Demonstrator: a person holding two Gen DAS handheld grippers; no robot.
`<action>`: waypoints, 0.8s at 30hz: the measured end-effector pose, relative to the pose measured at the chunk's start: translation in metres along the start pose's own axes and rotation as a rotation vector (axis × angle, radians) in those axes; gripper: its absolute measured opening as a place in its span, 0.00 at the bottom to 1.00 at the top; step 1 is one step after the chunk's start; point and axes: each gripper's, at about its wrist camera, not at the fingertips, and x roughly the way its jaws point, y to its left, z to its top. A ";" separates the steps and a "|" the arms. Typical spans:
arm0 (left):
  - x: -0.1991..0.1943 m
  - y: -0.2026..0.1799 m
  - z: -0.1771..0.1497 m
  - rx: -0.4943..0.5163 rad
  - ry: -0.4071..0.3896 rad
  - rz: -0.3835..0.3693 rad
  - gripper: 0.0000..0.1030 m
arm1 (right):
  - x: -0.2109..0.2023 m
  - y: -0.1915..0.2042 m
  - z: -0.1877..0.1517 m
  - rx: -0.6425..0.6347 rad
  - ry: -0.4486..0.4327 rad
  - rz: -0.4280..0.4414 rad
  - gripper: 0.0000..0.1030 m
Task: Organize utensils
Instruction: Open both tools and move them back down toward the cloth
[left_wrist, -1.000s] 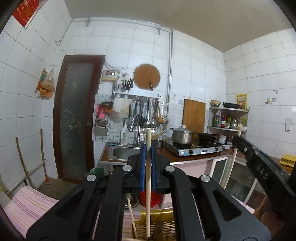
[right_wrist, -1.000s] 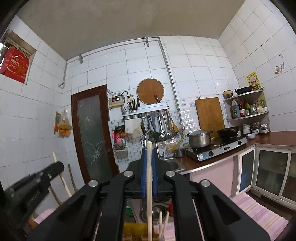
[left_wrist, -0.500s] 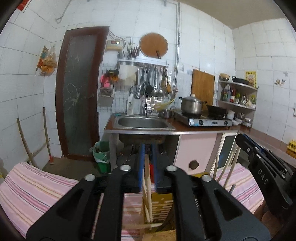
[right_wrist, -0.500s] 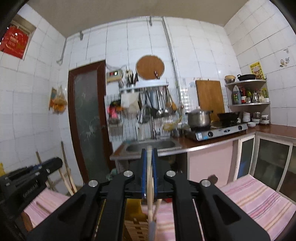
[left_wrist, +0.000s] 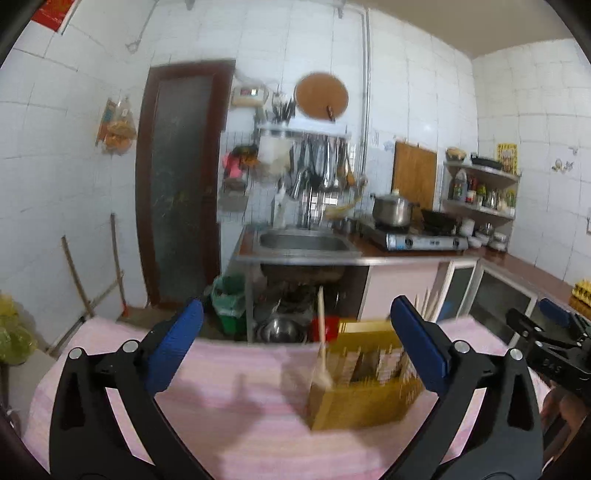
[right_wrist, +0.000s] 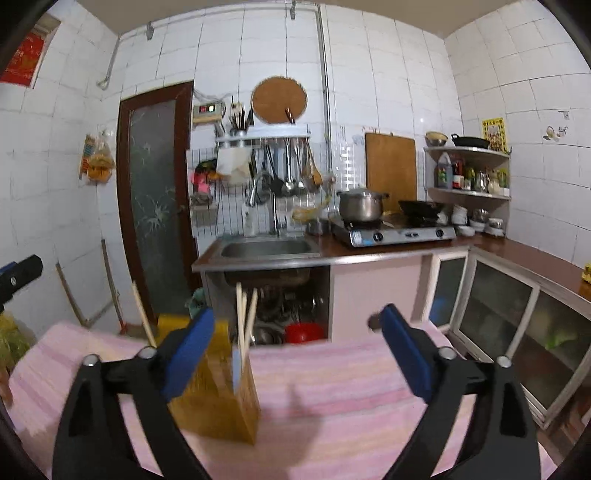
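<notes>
Both hand-held grippers have just been opening: a second ago each was clenched on a pale chopstick, and now the left hand-held gripper (left_wrist: 295, 347) and the right hand-held gripper (right_wrist: 297, 349) are standing released, with nothing pressed between their blue pads. Both cameras are also looking lower, onto the pink striped cloth (left_wrist: 236, 398) over the tabletop. A yellow slotted holder (left_wrist: 364, 373) is sitting at about one o'clock from the left hand-held gripper and at about ten o'clock from the right, so neither hand looks clearly nearer. One chopstick (left_wrist: 321, 332) is standing at the holder's left end, others (right_wrist: 242, 317) at its right end, each with its long axis near upright, pointing at twelve o'clock.
</notes>
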 end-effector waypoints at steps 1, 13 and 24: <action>-0.004 0.003 -0.005 0.001 0.015 0.001 0.95 | -0.008 0.001 -0.012 -0.011 0.030 -0.002 0.92; -0.034 0.034 -0.133 0.017 0.290 0.045 0.95 | -0.050 0.059 -0.152 -0.229 0.398 0.130 0.94; -0.015 0.056 -0.192 0.060 0.457 0.121 0.95 | -0.067 0.095 -0.192 -0.252 0.527 0.193 0.94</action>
